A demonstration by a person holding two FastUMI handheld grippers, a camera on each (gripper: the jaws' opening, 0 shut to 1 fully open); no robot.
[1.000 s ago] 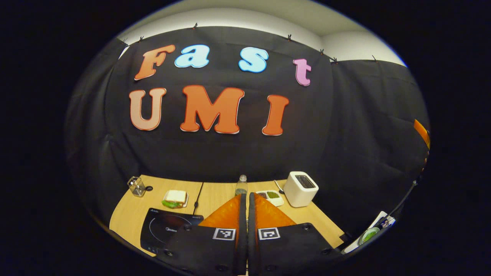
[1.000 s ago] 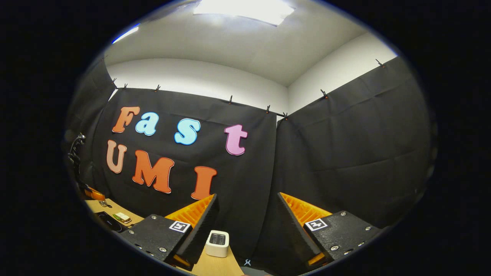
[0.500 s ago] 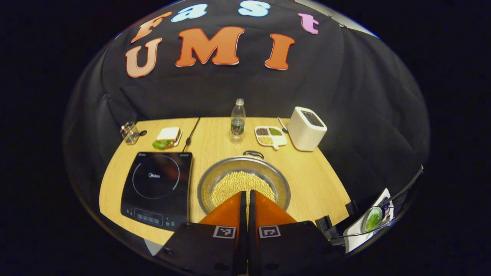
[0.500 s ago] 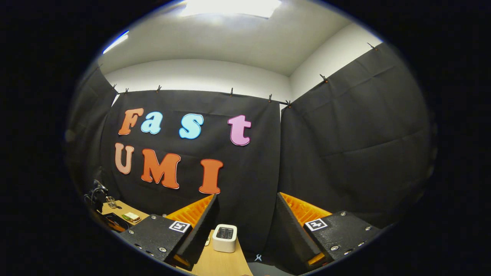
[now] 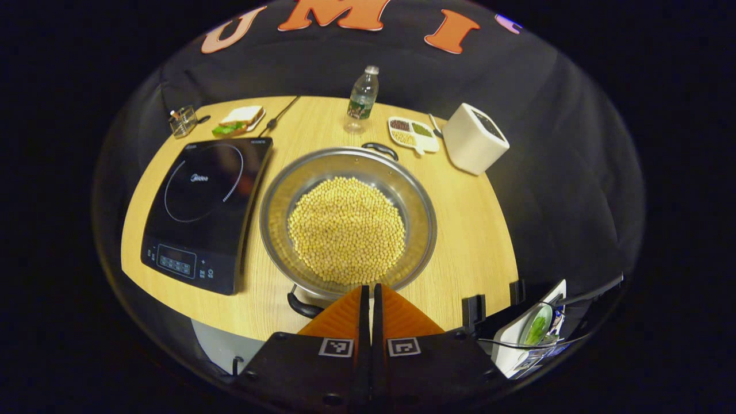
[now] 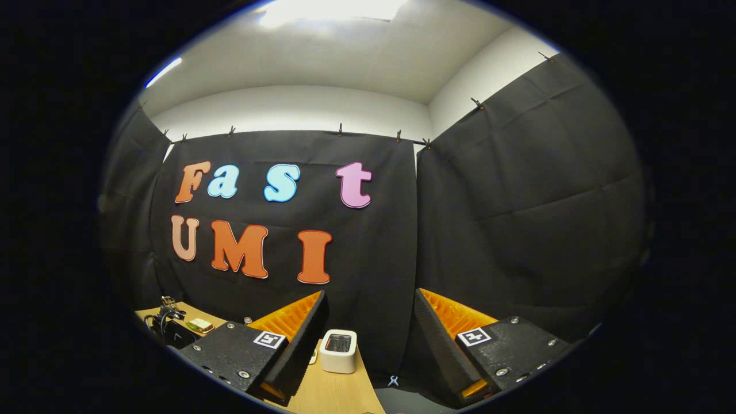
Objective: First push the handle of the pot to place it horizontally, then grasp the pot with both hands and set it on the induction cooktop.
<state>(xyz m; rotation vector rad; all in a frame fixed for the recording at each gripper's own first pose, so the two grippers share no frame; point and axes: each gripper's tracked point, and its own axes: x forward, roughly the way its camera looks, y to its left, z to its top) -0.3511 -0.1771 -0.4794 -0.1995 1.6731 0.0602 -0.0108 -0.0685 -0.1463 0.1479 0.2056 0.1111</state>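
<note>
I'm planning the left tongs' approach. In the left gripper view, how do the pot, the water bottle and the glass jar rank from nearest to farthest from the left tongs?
1. Pot: directly ahead of the left tongs, near handle by the tips.
2. Water bottle: beyond the pot, near the table's back edge.
3. Glass jar: far back-left corner, past the induction cooktop.

My left gripper (image 5: 368, 290) has two wedge-shaped fingers with smooth sloping tops, and behind each sits a flat black plate with round screws. Each plate has a small black-and-white square sticker near its front. On my right gripper (image 6: 368, 322) the inner sides of the fingers are ribbed, with the same black plates, screws and stickers behind them.
</note>
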